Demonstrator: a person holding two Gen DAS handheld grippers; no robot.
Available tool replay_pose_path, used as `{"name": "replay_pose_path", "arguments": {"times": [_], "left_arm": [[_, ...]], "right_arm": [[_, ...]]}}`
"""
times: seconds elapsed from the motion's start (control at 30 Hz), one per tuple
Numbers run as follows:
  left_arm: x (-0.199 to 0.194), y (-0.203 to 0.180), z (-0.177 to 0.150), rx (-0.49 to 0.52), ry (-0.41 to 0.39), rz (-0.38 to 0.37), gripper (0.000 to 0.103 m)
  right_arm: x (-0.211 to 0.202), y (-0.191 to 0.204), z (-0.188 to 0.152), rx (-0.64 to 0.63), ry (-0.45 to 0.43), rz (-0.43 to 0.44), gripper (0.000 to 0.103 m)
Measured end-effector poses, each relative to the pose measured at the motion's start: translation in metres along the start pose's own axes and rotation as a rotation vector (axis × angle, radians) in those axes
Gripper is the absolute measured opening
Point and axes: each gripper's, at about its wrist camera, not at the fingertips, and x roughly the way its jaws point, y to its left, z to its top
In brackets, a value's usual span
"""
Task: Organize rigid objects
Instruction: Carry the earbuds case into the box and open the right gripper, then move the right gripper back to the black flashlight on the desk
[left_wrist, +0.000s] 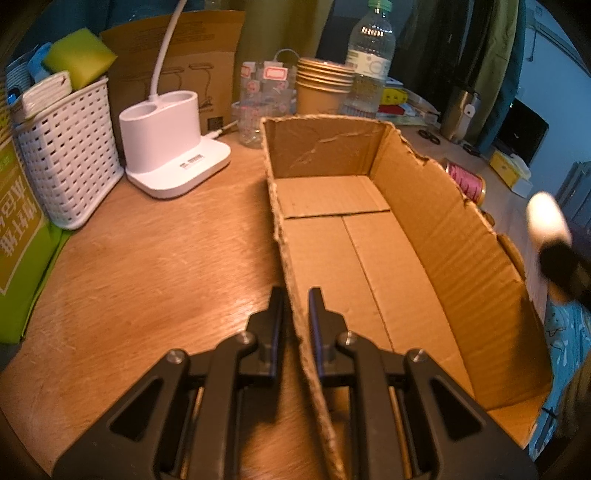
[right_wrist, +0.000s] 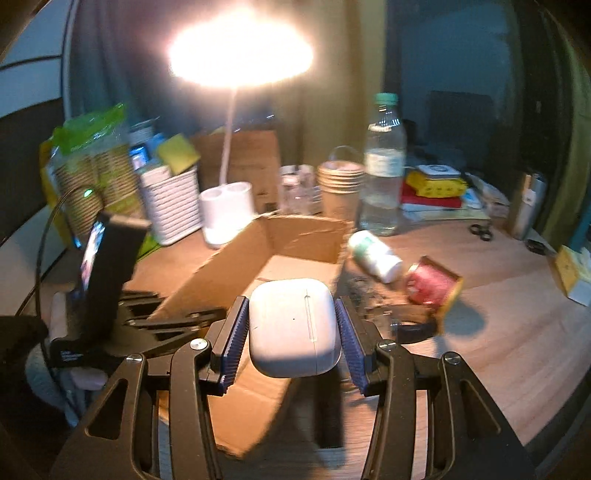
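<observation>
Your left gripper (left_wrist: 296, 295) straddles the near left wall of the cardboard box (left_wrist: 436, 206), one finger outside and one inside, jaws narrow; whether they actually pinch the wall you cannot tell from these views, though they look set to steady it. That wall is ragged and thin, so if you pull or twist it the box could slide across the wooden table (left_wrist: 155, 258) or fold inward. To the left of the box stand the white basket (left_wrist: 70, 162) and the lamp base (left_wrist: 170, 147), with open table between them and the box, so there is room to shift it that way. Behind the box, the paper cups (left_wrist: 321, 86) and water bottle (left_wrist: 369, 66) stand near its far wall, so pushing it away could topple them. Your right gripper (right_wrist: 293, 328) holds the white earbud case (right_wrist: 293, 325) between its ribbed blue pads (right_wrist: 234, 332), above the box's open floor near its right wall. The case is smooth and rounded, and the right view is blurred, which suggests motion; a loose grip could let it slip before it is low enough. To the right lie a white bottle (right_wrist: 375, 254) and a pink spool (right_wrist: 432, 284) on their sides, close to the box; keep clear of them, since either may roll.
</observation>
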Motion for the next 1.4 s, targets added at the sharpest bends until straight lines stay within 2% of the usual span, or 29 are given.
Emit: {"name": "replay_pose_path", "arguments": {"times": [0.33, 0.67, 0.97, 1.4], "left_arm": [[0.000, 0.000, 0.000, 0.000, 0.001, -0.001, 0.014], [0.000, 0.000, 0.000, -0.001, 0.001, -0.001, 0.014], [-0.001, 0.000, 0.000, -0.001, 0.003, -0.002, 0.014], [-0.001, 0.000, 0.000, 0.000, 0.003, -0.002, 0.014]], "right_arm": [[0.023, 0.028, -0.017, -0.062, 0.095, 0.069, 0.050], [0.029, 0.035, -0.023, -0.095, 0.131, 0.075, 0.050], [0.024, 0.033, -0.023, -0.096, 0.127, 0.088, 0.051], [0.000, 0.022, -0.014, -0.071, 0.046, 0.067, 0.051]]}}
